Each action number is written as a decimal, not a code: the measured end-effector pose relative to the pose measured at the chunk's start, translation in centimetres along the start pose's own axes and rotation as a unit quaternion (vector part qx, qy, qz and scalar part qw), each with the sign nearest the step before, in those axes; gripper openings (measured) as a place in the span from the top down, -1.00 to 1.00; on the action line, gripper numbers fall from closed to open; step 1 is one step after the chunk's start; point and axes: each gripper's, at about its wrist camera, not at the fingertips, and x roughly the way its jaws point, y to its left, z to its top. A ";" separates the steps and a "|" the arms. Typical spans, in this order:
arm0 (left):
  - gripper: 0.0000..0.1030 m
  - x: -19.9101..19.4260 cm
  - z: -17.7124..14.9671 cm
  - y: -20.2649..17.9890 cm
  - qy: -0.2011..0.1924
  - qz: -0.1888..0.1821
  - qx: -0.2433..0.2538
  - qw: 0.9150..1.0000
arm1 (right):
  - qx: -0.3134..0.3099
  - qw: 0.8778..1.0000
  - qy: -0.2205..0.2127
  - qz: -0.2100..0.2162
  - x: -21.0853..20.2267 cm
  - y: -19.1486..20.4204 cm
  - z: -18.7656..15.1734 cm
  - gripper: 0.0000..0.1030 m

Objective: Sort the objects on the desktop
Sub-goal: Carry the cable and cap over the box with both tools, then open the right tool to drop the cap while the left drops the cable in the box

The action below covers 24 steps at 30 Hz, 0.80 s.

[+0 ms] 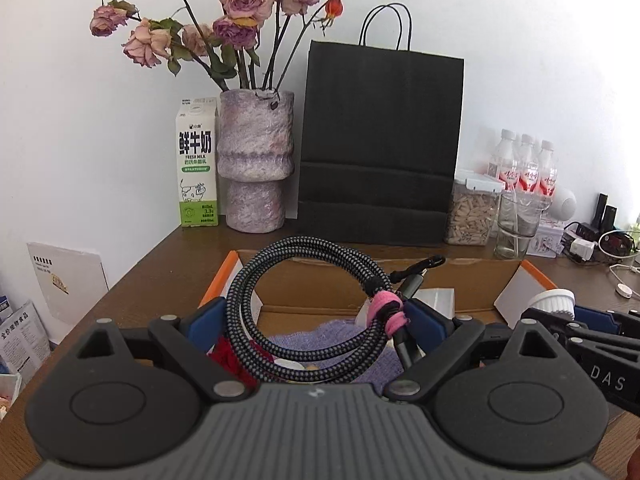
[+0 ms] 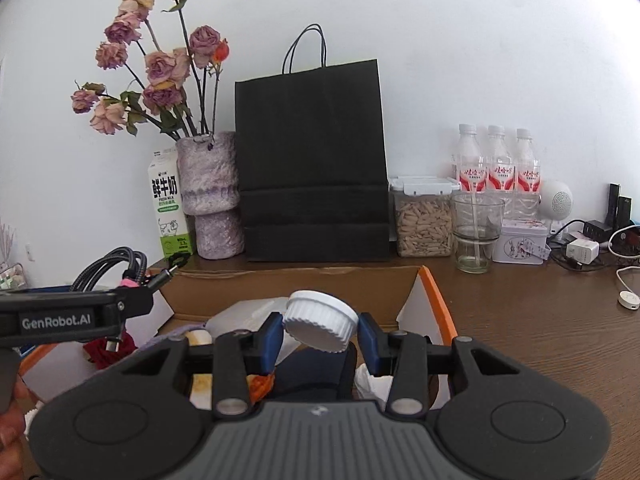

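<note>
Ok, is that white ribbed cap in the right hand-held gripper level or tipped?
Tipped. The white ribbed cap sits slanted between the right hand-held gripper's blue pads.

Left gripper [image 1: 316, 320] jaws clamp coiled cable [image 1: 304, 304] over box [image 1: 472, 280].

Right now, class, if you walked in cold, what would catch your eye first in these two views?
The coiled braided cable held up in the left gripper, above the open cardboard box. Then the white ribbed lid, tilted in the right gripper. Behind the box, a tall black paper bag stands against the wall, beside a vase of dried roses.
</note>
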 end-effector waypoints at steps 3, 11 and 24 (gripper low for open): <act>-0.84 0.2 -0.3 -0.2 -0.002 0.003 0.005 1.000 | -0.006 1.000 0.000 -0.003 0.4 0.3 -0.4 0.24; -0.85 0.0 -0.8 -0.6 -0.012 0.011 0.013 1.000 | -0.016 1.000 -0.014 -0.015 0.2 0.8 -0.8 0.23; -1.00 -1.5 -1.6 -0.5 -0.042 0.036 0.010 0.998 | -0.049 0.998 -0.030 -0.013 -2.1 2.5 -1.8 -1.00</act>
